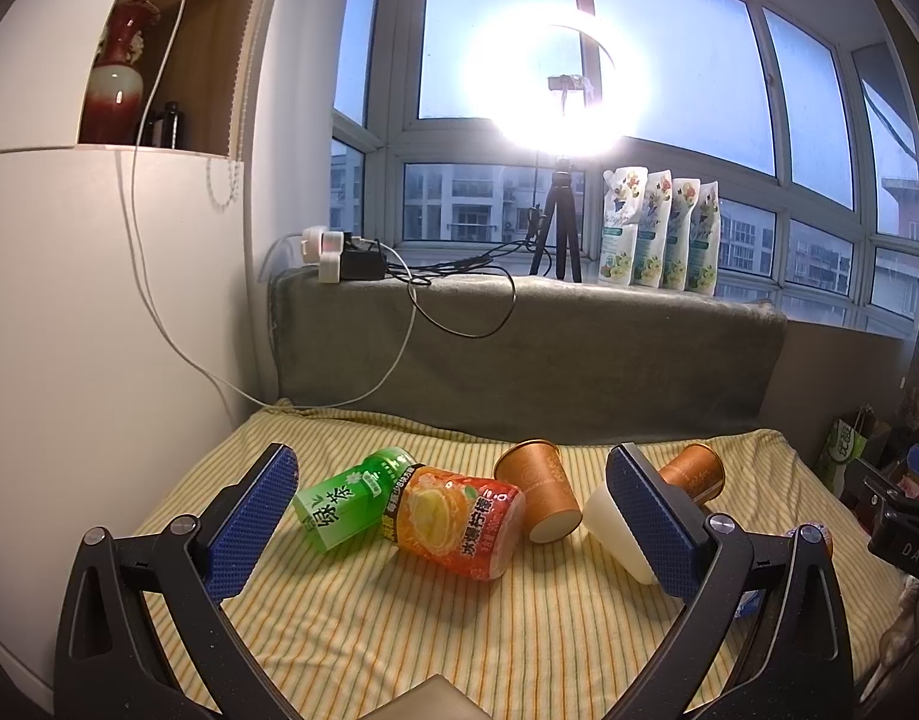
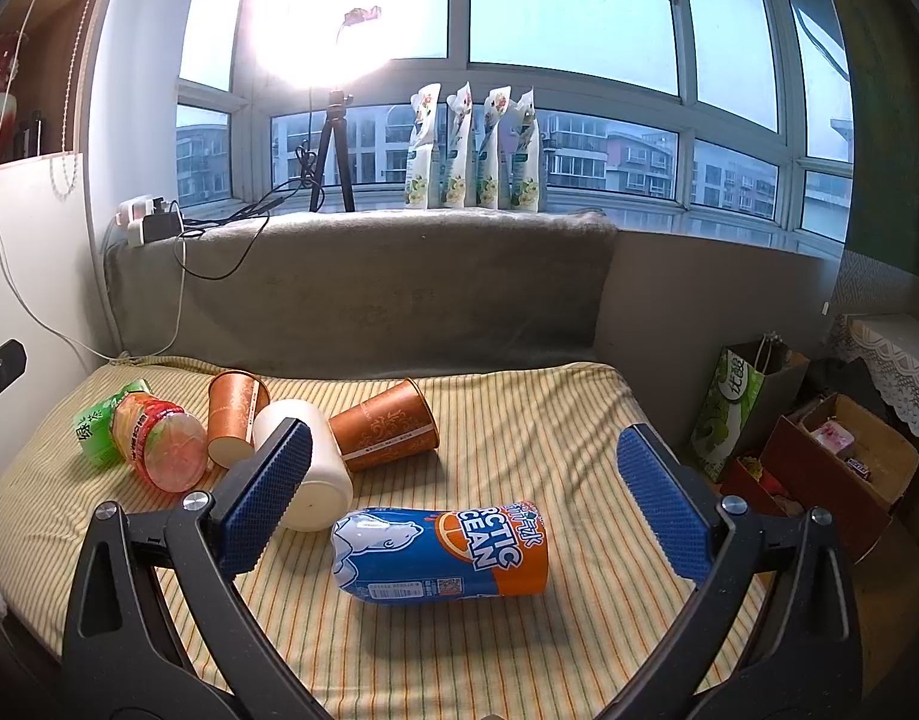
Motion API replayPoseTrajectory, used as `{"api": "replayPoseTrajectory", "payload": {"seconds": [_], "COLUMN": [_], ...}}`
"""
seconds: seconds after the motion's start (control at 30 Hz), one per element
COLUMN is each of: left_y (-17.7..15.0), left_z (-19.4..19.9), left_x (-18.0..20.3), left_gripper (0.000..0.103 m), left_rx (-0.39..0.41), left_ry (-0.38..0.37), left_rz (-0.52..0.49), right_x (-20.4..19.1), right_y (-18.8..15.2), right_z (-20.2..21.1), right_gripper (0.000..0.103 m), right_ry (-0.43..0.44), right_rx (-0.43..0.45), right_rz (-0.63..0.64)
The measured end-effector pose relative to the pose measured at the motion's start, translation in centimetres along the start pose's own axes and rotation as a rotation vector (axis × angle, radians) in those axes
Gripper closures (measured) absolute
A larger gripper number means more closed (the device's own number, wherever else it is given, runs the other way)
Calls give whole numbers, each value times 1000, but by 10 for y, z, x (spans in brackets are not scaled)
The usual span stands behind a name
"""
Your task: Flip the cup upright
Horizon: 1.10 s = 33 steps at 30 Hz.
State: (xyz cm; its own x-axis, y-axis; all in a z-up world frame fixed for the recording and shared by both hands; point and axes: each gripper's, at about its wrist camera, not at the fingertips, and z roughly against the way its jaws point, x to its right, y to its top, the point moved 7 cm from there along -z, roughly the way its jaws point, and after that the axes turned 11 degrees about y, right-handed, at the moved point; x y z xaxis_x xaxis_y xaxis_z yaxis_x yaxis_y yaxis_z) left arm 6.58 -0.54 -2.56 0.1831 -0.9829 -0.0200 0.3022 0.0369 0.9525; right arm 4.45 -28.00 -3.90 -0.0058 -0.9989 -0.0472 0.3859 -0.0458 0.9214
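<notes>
Several cups lie on their sides on a striped yellow cloth [image 1: 399, 618]. A green cup [image 1: 351, 495], an orange fruit-print cup [image 1: 459, 522], a brown paper cup [image 1: 540, 492], a white cup [image 1: 612, 525] and a second brown cup [image 1: 693, 471] show in the left wrist view. My left gripper [image 1: 453, 510] is open above them, holding nothing. In the right wrist view a blue and orange "Arctic Ocean" cup [image 2: 441, 552] lies between the open fingers of my right gripper [image 2: 465, 492]. The white cup [image 2: 315, 468] sits behind its left finger.
A grey padded ledge [image 2: 369, 288] backs the surface, with a ring light on a tripod [image 2: 333, 150], several pouches [image 2: 477, 150] and a power strip with cables [image 1: 339, 255]. A white cabinet [image 1: 99, 330] stands left. A paper bag [image 2: 735, 408] and boxes [image 2: 831, 468] stand right.
</notes>
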Motion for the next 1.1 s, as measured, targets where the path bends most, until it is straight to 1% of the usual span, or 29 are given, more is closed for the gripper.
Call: {"api": "replayPoseTrajectory", "payload": {"seconds": [0.57,0.77,0.97,1.1], "left_y": [-1,-3,-3,-8], "left_z": [-1,-3,-6,-9], "left_x": [0,0,-4,-12], "left_gripper": [1,1,1,1], "left_rx": [-2,-8,-20,-38], "left_ry": [1,0,6,8], "left_rz": [-1,-2,0,-1], "right_x": [0,-16,-20,-25], "right_y": [0,-3,-1,3], "right_z": [-2,-5,-9,-17], "right_gripper": [0,0,0,0], "right_ry": [1,7,28,69], "right_rx": [-1,-7,-16,-34], "right_rz": [-2,3,16,27]}}
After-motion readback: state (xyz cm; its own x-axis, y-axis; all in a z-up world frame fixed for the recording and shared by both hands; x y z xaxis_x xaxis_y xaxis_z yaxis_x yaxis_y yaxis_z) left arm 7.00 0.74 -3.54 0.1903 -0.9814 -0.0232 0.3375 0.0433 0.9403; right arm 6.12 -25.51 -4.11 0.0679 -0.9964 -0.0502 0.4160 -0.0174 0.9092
